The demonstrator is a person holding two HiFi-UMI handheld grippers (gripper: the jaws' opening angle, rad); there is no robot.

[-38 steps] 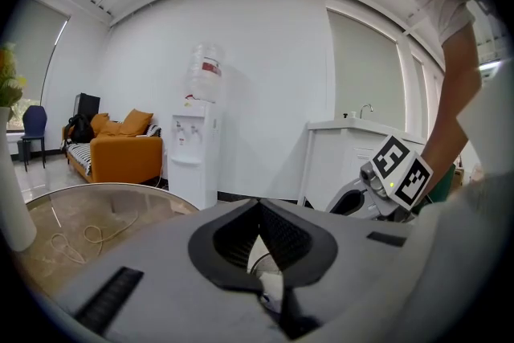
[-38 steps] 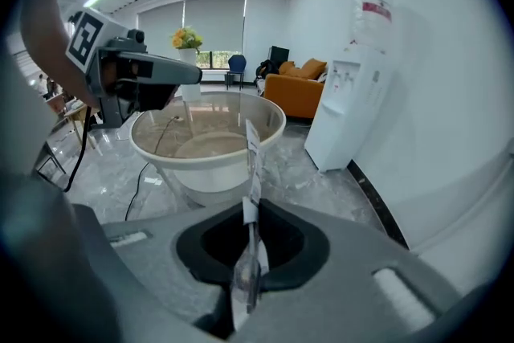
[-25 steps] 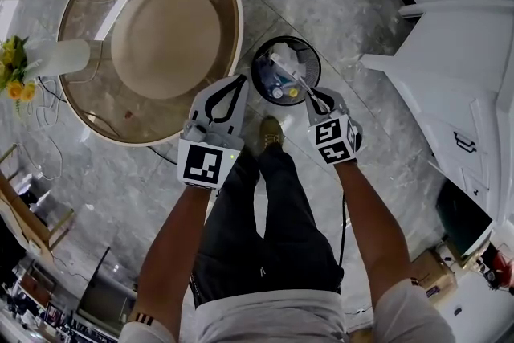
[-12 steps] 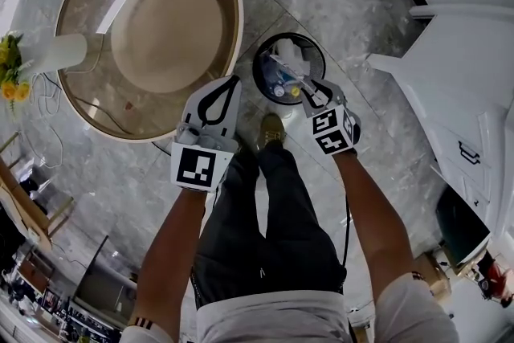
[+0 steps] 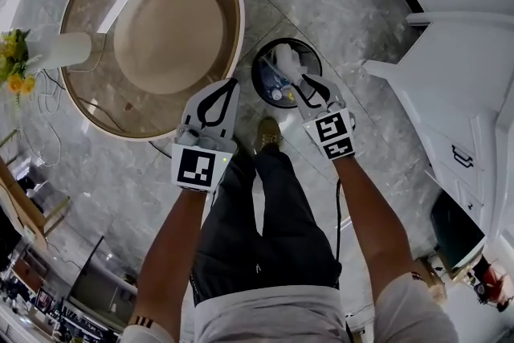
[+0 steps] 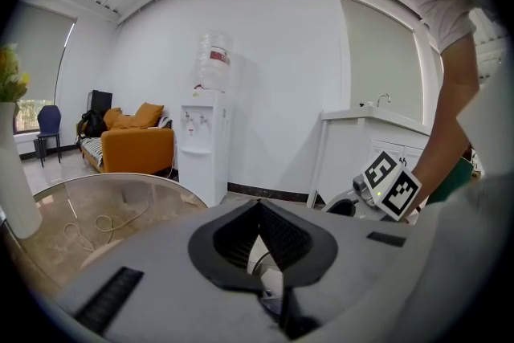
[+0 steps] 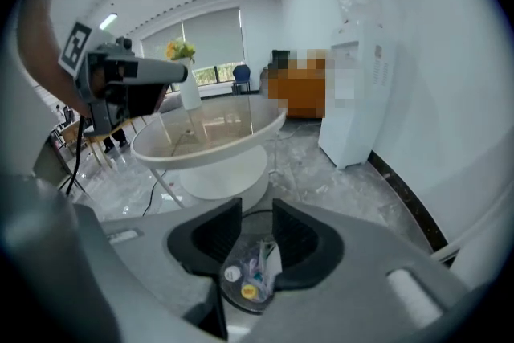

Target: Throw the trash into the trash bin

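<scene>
Trash (image 5: 281, 64) in the trash bin (image 5: 258, 80), eleven o'clock of my right gripper (image 5: 309, 84), looks light and crinkly; I'd pinch a fold. Those fingers (image 7: 215, 230) just opened, empty; my left gripper (image 5: 232, 83) has its fingers together.

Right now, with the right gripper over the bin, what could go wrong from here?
1. The right gripper has just opened its jaws, nothing between them, over the near rim of the narrow trash bin; pulling back low could clip the rim and tip it.
2. The white trash looks piled high inside; it might spill out.
3. The shut left gripper hangs beside the rim of the glass table; a swing could strike it.
</scene>
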